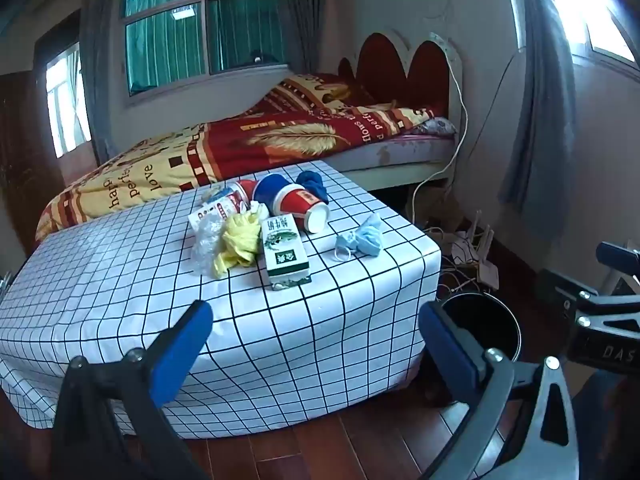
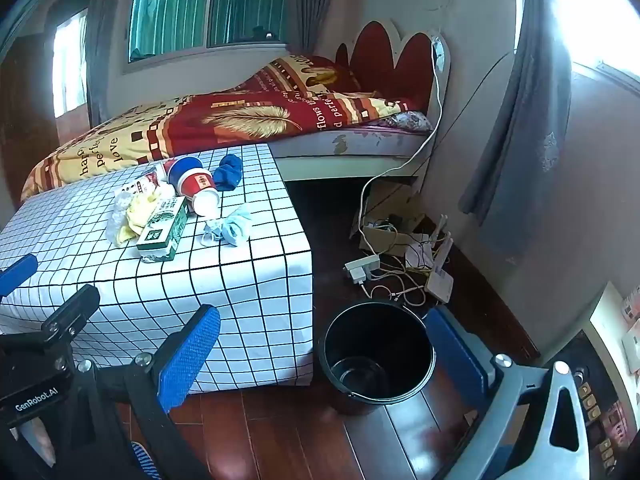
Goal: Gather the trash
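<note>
Trash lies on a low table with a white checked cloth: a green milk carton, a yellow crumpled bag, clear plastic, a red paper cup, a blue mask and a dark blue cloth. The carton, cup and mask also show in the right wrist view. A black bin stands on the floor right of the table. My left gripper is open and empty before the table. My right gripper is open and empty near the bin.
A bed with a red and yellow quilt stands behind the table. Cables, a power strip and a router lie on the wooden floor by the wall. Grey curtains hang at the right.
</note>
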`<state>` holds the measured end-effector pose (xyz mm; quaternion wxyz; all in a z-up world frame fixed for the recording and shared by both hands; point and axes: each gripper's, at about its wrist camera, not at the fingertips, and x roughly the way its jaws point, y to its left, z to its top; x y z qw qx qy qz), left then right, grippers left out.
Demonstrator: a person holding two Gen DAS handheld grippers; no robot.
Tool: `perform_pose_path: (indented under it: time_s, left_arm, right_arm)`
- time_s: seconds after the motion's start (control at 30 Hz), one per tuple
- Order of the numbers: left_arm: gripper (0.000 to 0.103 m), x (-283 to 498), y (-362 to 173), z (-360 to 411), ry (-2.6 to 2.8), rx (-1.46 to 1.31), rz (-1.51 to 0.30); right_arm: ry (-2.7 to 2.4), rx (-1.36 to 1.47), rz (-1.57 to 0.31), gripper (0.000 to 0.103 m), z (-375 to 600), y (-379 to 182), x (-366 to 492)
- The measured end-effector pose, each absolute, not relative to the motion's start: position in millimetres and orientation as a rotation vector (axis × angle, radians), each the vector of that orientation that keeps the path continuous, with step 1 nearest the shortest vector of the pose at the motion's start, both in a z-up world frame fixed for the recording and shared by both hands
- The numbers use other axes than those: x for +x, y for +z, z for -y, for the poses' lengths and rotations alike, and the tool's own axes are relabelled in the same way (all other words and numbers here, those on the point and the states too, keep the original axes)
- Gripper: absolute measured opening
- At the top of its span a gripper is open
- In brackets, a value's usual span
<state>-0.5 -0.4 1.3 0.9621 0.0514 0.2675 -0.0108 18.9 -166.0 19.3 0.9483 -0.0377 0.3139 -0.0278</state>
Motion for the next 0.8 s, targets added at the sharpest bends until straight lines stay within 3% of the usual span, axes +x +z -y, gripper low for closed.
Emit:
perform_pose_path:
  time_s: [0.8]
  left_arm:
    - [0.103, 2, 0, -8, -0.023, 0.051, -0.560]
  right_arm:
    - [-0.076, -0.089, -0.668, 0.103, 167, 17, 22]
